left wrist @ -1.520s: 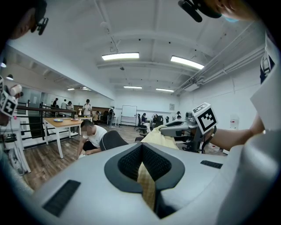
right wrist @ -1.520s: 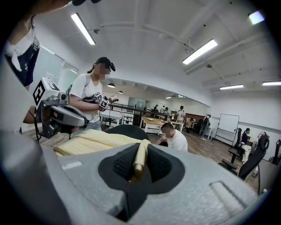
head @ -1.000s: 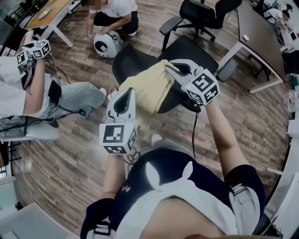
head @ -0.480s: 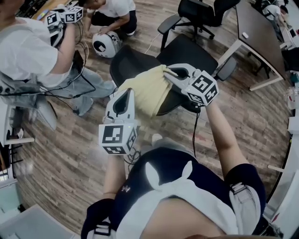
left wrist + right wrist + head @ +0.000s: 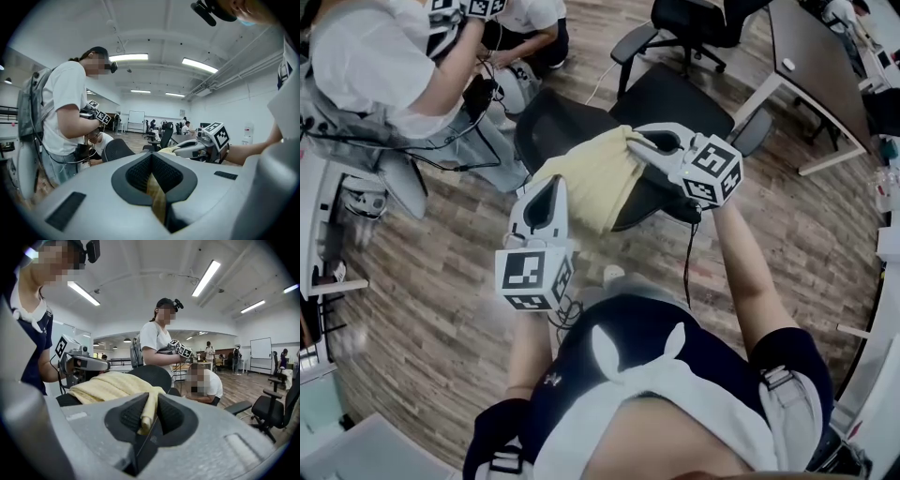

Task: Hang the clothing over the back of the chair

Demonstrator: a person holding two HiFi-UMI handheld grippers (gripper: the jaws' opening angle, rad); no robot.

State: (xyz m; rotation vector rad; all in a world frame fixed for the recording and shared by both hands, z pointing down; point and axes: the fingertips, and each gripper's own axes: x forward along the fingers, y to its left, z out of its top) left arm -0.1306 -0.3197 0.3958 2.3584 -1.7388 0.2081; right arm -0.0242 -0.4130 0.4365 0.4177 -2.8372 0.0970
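A pale yellow piece of clothing hangs stretched between my two grippers, over the black mesh chair back, with the chair's seat beyond it. My left gripper is shut on the clothing's near edge, and a yellow fold shows between its jaws. My right gripper is shut on the far edge, where a rolled strip of the cloth is pinched. In the right gripper view the clothing lies bunched in front of the chair back.
A person in a white shirt stands close at the upper left with two grippers. Another person crouches beside a round white object. A second office chair and a desk stand behind, on wooden floor.
The standing person has moved from the left edge to the upper left, close to the chair. My right gripper has rolled slightly. The clothing stays held over the chair back.
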